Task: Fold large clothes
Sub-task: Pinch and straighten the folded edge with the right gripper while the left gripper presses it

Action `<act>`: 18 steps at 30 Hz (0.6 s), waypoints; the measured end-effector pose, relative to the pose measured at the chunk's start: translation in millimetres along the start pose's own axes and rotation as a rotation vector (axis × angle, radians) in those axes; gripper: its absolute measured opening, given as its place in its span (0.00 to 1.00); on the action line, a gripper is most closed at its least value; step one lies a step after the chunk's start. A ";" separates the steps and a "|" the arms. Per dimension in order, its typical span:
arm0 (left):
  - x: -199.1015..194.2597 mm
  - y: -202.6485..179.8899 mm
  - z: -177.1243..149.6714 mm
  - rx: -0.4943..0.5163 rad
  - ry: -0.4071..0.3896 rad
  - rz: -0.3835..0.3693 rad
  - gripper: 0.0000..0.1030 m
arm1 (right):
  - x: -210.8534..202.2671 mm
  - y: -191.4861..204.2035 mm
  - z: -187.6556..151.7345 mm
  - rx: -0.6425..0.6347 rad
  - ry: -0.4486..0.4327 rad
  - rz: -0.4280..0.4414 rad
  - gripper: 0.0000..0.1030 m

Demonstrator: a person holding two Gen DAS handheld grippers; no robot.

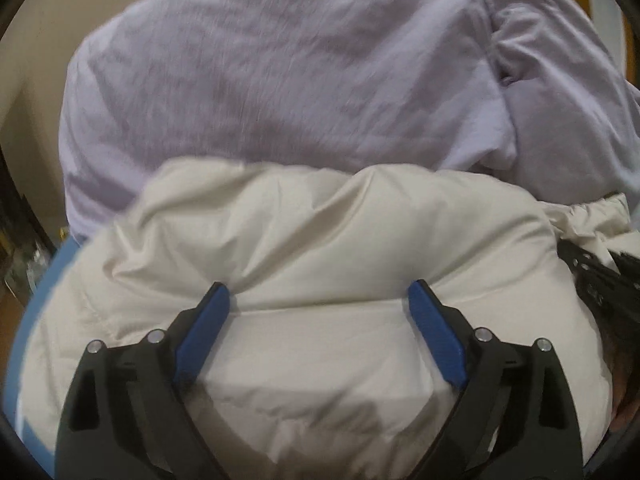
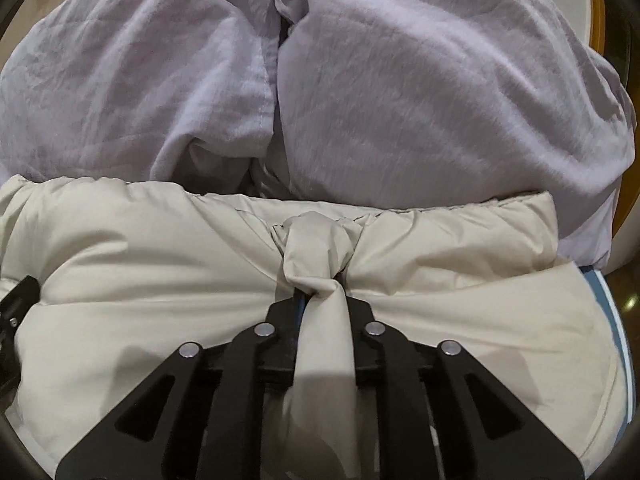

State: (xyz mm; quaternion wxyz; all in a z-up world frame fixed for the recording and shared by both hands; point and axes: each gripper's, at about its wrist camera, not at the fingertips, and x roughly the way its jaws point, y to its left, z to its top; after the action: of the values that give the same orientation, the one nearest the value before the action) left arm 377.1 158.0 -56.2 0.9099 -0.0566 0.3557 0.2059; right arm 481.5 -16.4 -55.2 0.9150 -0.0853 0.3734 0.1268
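Note:
A puffy cream jacket [image 1: 304,232] lies folded in front of both grippers, and behind it spreads a pale lilac garment [image 1: 260,80]. My left gripper [image 1: 319,292] is open, its blue pads wide apart over a cream fold, resting on or just above the fabric without pinching it. In the right wrist view my right gripper [image 2: 322,284] is shut on a bunched fold of the cream jacket [image 2: 168,240], which pokes out as a knot past the fingertips. The lilac garment [image 2: 400,92] fills the upper half of that view, split by a seam.
A blue and white edge [image 1: 48,292] shows under the jacket at the left, and again at the right [image 2: 612,308]. The other gripper's black body [image 1: 592,276] sits at the right edge. Beige floor [image 1: 36,80] lies beyond; an orange wooden piece [image 2: 598,16] stands far right.

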 end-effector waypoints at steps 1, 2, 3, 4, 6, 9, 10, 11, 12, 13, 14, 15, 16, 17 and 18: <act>2.9 0.4 0.2 -0.003 0.003 0.002 0.93 | 7.5 -2.3 2.7 0.010 0.005 0.004 0.16; 5.6 0.2 0.1 -0.004 0.004 0.006 0.93 | 8.4 -6.6 2.5 0.019 0.009 0.008 0.18; 7.7 -0.6 -0.3 -0.002 0.004 0.012 0.94 | 10.8 -7.6 2.9 0.026 0.011 0.010 0.19; 9.9 -1.5 -1.1 0.000 0.002 0.017 0.94 | 12.5 -8.0 3.0 0.027 0.011 0.009 0.19; 14.2 -1.4 -2.6 -0.008 0.000 0.015 0.95 | 16.9 -5.7 5.5 0.021 0.012 -0.002 0.21; 18.8 0.4 -3.8 -0.021 0.007 0.004 0.95 | 29.0 -1.6 6.2 0.003 0.013 -0.026 0.24; 20.5 1.2 -4.1 -0.023 0.012 -0.001 0.95 | 30.1 1.3 5.7 -0.001 0.013 -0.032 0.25; 22.0 1.9 -4.3 -0.026 0.016 -0.005 0.95 | 33.4 5.0 2.4 -0.004 0.013 -0.037 0.25; 23.4 2.5 -4.4 -0.028 0.021 -0.009 0.95 | 35.6 6.2 2.7 -0.007 0.014 -0.043 0.26; 25.1 1.4 -3.0 -0.029 0.023 -0.011 0.96 | 36.8 6.4 3.1 -0.008 0.014 -0.046 0.26; 27.0 3.0 -3.5 -0.031 0.026 -0.013 0.96 | 40.4 5.1 3.4 -0.007 0.015 -0.047 0.26; 28.4 3.3 -3.7 -0.033 0.027 -0.015 0.96 | 43.0 5.6 3.8 -0.006 0.016 -0.049 0.27; 29.5 3.3 -3.7 -0.033 0.028 -0.015 0.96 | 47.0 7.0 4.3 -0.005 0.018 -0.049 0.28; 32.1 3.7 -3.0 -0.033 0.030 -0.015 0.96 | 49.2 7.5 4.2 -0.004 0.021 -0.050 0.29; 33.3 3.8 -3.0 -0.034 0.031 -0.014 0.96 | 52.1 7.7 4.6 -0.002 0.025 -0.051 0.31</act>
State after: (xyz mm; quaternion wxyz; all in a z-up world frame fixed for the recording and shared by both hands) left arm 395.7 171.9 -80.6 0.9046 -0.0776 0.3659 0.2046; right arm 518.2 0.9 -89.2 0.9132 -0.0976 0.3822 0.1026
